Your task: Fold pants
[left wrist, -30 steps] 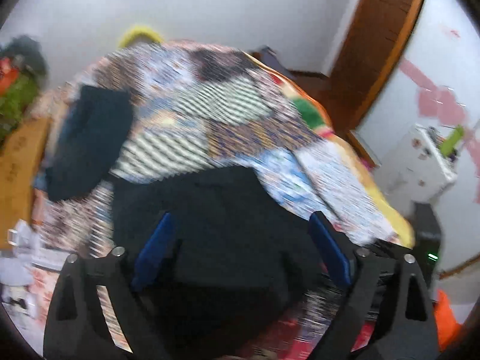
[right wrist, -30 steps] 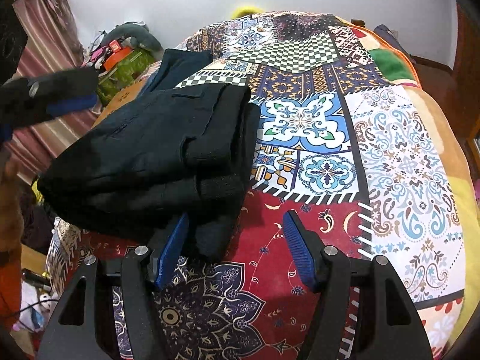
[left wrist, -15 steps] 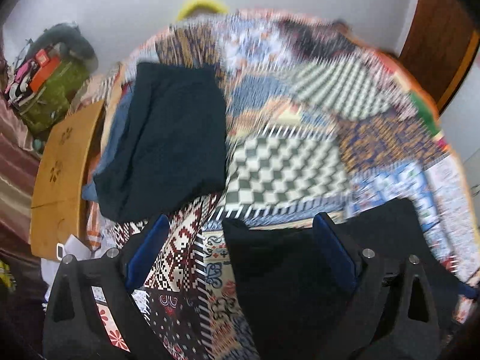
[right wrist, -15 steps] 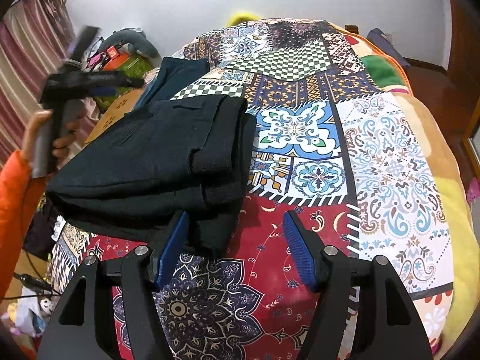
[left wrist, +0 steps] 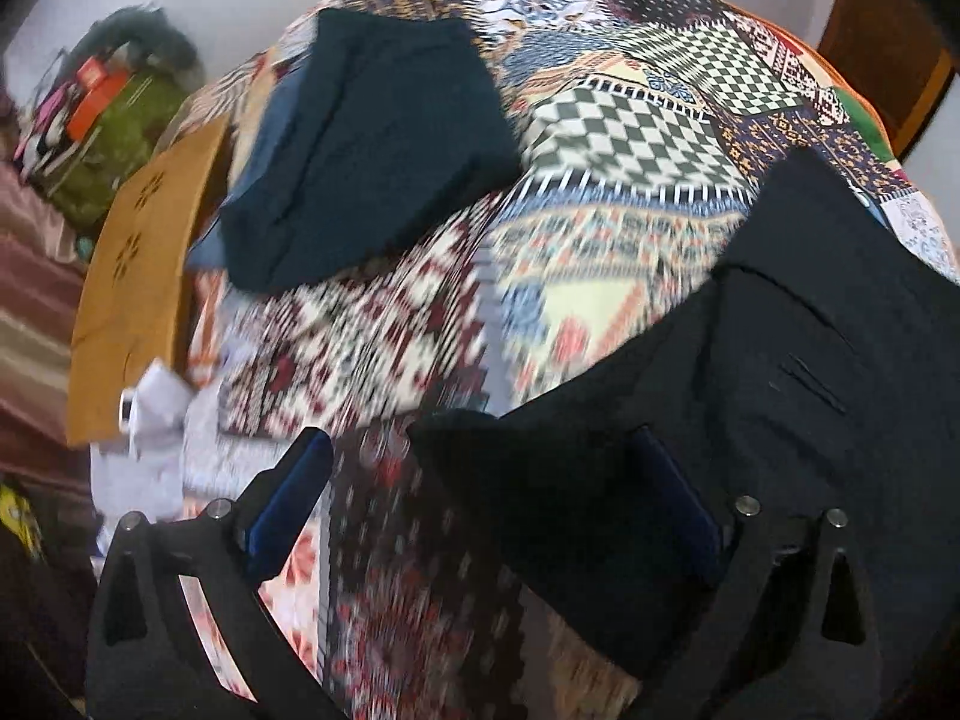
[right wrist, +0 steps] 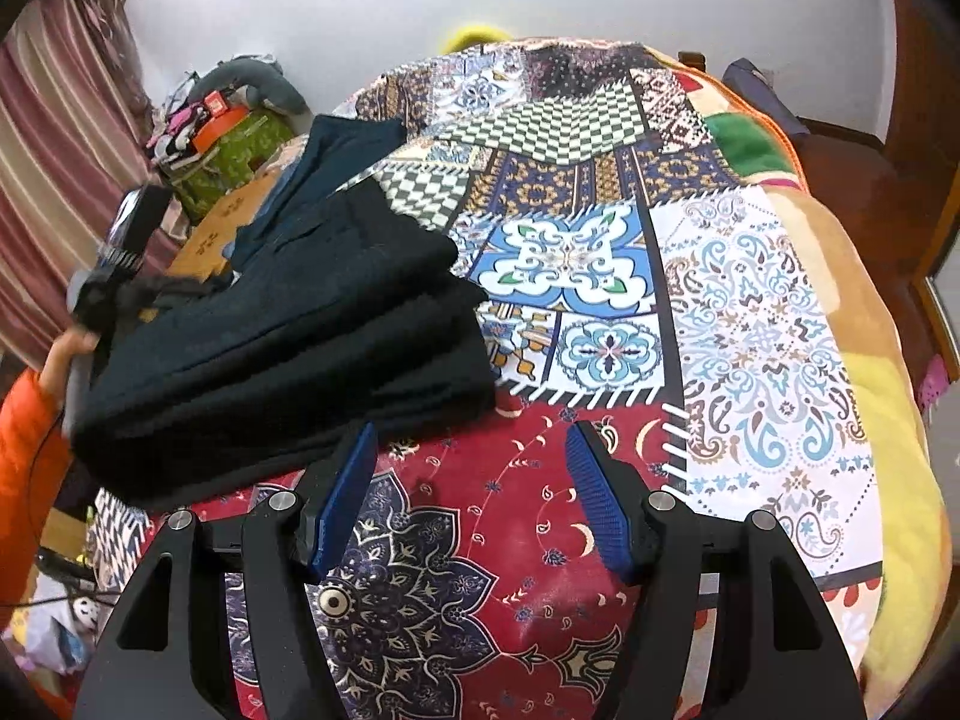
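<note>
The black folded pants (right wrist: pixel 288 360) lie in a thick stack on the left part of the patchwork quilt (right wrist: pixel 750 330). In the left wrist view my left gripper (left wrist: pixel 480 504) points steeply down with its jaws opening wide. The near-left corner of the black pants (left wrist: pixel 750 390) lies between the blue pads (left wrist: pixel 288 504), and neither pad presses on it. My right gripper (right wrist: pixel 471 498) hovers open over the red patch just right of the pants' near edge, with nothing between its fingers. A hand in an orange sleeve (right wrist: pixel 30 438) holds the left gripper at the pants' left side.
A second folded dark blue garment (left wrist: pixel 372 150) lies farther back on the bed, also seen as the dark blue garment (right wrist: pixel 336 168). A wooden board (left wrist: pixel 138 276) and a green bag (right wrist: pixel 240 144) stand beside the bed's left edge. A door (right wrist: pixel 924 180) is at the right.
My left gripper swung left and dropped toward the bed, so the pants' corner now sits between its wider jaws. The right gripper and the pants stayed put.
</note>
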### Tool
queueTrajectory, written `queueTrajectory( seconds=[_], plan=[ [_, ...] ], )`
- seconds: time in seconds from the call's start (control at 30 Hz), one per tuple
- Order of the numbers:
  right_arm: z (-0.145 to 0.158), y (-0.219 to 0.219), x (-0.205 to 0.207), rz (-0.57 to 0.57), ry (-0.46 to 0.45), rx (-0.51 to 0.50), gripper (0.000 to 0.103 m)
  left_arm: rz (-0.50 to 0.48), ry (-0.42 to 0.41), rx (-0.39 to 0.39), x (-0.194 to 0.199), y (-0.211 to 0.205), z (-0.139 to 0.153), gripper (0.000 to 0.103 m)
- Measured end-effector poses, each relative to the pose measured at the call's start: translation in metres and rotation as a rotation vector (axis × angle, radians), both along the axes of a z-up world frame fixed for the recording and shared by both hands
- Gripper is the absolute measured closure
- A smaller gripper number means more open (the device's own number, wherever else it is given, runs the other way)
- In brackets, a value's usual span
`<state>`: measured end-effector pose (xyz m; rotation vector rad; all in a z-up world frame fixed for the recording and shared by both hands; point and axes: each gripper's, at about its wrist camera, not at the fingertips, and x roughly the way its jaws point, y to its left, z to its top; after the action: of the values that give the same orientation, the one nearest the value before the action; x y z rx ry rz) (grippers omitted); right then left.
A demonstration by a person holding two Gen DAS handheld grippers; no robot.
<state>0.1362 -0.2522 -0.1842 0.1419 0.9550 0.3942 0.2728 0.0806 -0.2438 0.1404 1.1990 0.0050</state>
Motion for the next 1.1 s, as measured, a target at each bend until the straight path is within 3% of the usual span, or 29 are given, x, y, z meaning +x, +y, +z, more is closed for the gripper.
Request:
queueTrajectory(
  seconds=[0.43,0.63,0.9,1.1],
  plan=[
    [0.043,0.025,-0.015,0.081,-0.111,0.075,0.041,0.067,-0.049,-0.113,-0.096,0.002,0.022,0.001],
    [0.041,0.046,-0.019,0.135,-0.116,0.059,0.041,0.039,-0.064,-0.189,-0.118,-0.009,0.027,0.002],
    [0.018,0.05,-0.018,0.164,-0.078,0.05,0.041,0.053,-0.186,-0.106,-0.142,-0.013,0.033,0.002],
    [0.015,0.045,-0.025,0.192,-0.088,0.041,0.055,0.109,-0.219,-0.102,-0.153,0.0,0.034,0.002]
  ],
)
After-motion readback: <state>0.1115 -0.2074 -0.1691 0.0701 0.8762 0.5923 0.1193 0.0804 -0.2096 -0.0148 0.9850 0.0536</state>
